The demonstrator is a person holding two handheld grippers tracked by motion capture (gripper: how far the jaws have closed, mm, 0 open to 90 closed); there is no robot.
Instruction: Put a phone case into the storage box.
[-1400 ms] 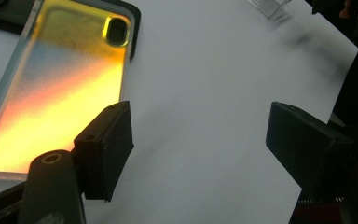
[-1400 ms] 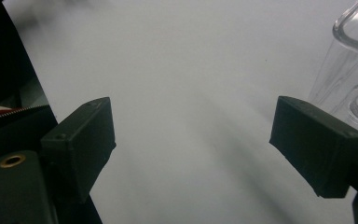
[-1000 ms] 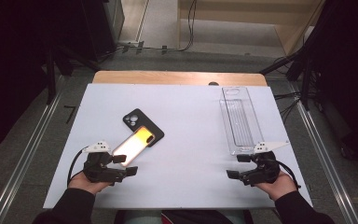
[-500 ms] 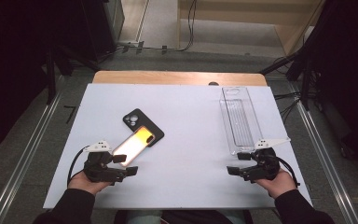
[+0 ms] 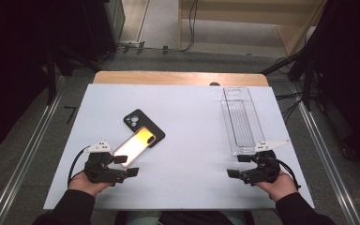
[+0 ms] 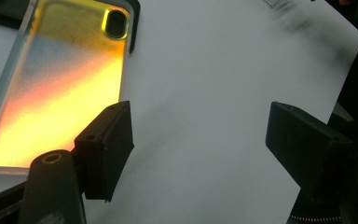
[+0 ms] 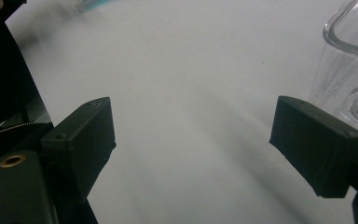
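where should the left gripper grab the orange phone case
Likely across its long edges near the bottom end, coming from the left gripper. The orange phone case lies flat, its far end overlapping the black phone case, so the near end is freer.

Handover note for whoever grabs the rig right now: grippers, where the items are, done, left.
Left gripper: open, holding nothing, at the near left of the table, fingers just short of the iridescent phone case.
Right gripper: open, holding nothing, at the near right, beside the near end of the clear plastic tray.
Iridescent phone case lies flat, its far end overlapping the black phone behind it.
Done: nothing picked up; tray looks empty.
Left: probably grasping the case or phone; the left gripper is closest.
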